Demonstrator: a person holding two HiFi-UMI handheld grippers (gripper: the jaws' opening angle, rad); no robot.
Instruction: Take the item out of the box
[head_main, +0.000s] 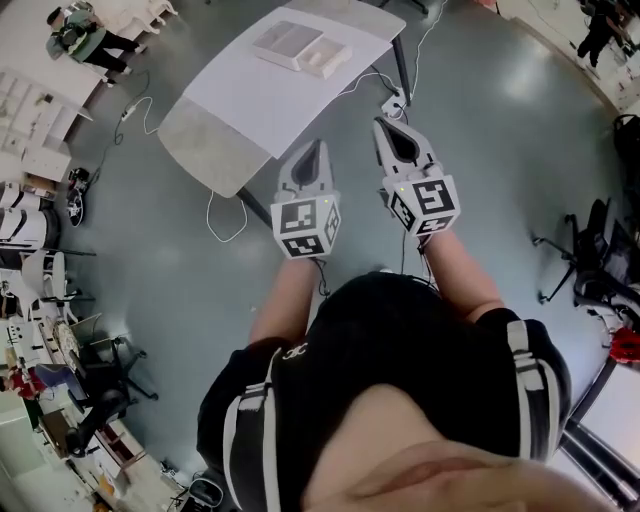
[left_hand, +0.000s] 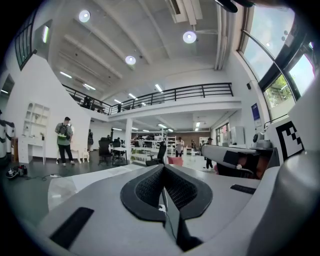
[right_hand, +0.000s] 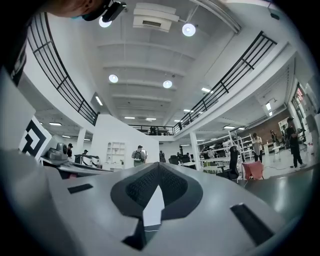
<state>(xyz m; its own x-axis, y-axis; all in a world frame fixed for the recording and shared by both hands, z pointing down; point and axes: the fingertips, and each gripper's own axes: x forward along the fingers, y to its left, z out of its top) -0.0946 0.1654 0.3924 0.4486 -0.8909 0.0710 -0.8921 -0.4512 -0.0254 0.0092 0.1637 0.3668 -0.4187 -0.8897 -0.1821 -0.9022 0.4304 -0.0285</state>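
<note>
White box (head_main: 300, 45), one; closed tongs (head_main: 317, 148) (head_main: 387, 124), two

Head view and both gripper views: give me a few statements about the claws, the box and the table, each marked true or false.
1. The left claw is shut with nothing between its jaws. True.
2. The right claw grips the white box. False: its jaws are together on nothing, and it is held apart from the box.
3. The white box lies on the table. True.
4. The left claw touches the box. False: the box lies farther up the table, with bare table top between it and both claws.
</note>
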